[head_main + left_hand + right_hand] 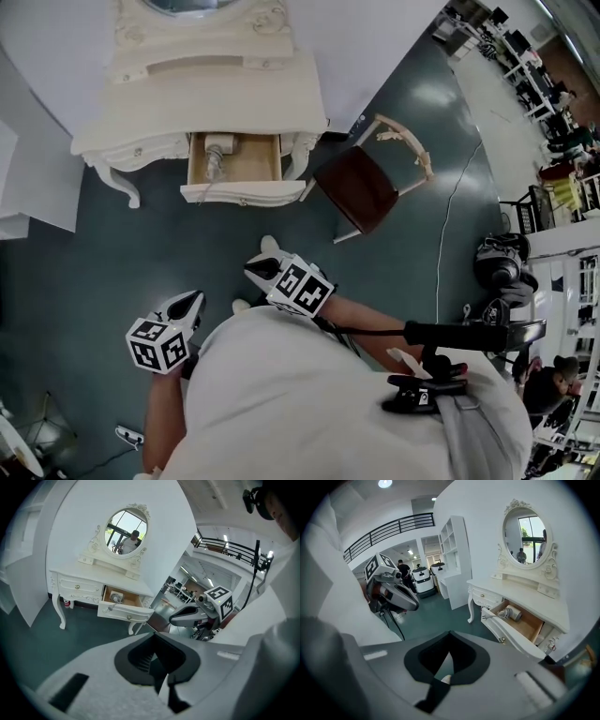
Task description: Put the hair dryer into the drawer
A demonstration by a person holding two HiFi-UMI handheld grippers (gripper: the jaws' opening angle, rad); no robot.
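The hair dryer [216, 156] lies inside the open wooden drawer [236, 193] of the white dressing table [202, 84]; it also shows as a pale cylinder [511, 613] in the right gripper view and small [116, 599] in the left gripper view. Both grippers hang close to the person's body, well short of the table. My left gripper [194, 300] is shut and empty. My right gripper [266, 251] is also shut with nothing between its jaws. Each gripper sees the other: the right gripper [187, 616] and the left gripper [393, 595].
A dark red chair [361, 187] stands right of the drawer on the teal floor. An oval mirror [125, 531] tops the table. A white shelf unit [457, 559] stands left of the table. A black bag [502, 262] and a cable lie at the right.
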